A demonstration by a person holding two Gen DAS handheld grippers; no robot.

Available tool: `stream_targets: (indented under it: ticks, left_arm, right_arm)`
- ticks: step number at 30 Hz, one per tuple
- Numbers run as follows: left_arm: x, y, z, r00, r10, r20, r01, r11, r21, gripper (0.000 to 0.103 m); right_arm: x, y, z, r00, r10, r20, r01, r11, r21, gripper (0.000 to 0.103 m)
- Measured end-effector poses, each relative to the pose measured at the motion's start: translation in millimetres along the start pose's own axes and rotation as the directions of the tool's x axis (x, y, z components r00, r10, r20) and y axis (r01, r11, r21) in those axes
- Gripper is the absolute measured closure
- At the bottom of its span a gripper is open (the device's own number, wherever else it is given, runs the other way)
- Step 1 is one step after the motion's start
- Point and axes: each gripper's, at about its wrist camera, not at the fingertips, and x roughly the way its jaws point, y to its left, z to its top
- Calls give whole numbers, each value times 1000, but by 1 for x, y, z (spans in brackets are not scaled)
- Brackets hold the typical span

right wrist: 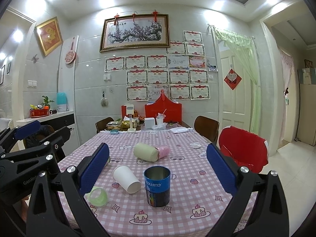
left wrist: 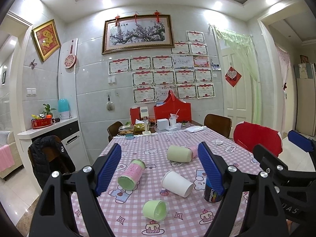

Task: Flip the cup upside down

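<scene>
A pink-and-white checked tablecloth (right wrist: 177, 201) printed with cartoon cakes and bears covers the table. On it are a plain white paper cup (right wrist: 126, 178), a blue-and-black metal tin cup (right wrist: 157, 185) with rainbow stripes, a pale green plastic cup (left wrist: 154, 210), a cream cylindrical cup (left wrist: 179, 153) and a pink floral canister (left wrist: 131, 174) with a green base. Both grippers' finger pads (left wrist: 109, 168) are ribbed blue on black frames.

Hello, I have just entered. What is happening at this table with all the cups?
A person holds two grippers above the checked tablecloth, and both are open and empty. The left gripper and the right gripper hover over the cups without touching any. The blue metal cup stands upright with its mouth up. The white paper cup, the small green cup and the others lie on their sides. No cup is upside down yet.
</scene>
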Motion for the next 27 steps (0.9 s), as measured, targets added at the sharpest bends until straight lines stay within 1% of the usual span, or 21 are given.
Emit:
stream_targets:
  ticks: [19,27]
  left_arm:
    - [24,-25,-6,999,-18,-44,19,1000,15,24]
    - [44,-39,-14,998,-15,-63,17,999,32,24]
  right_arm:
    - [18,-14,-12,999,-26,-47,27,999,23,8]
    - [32,-25,-22,996,-43,-77,46,998,32,8]
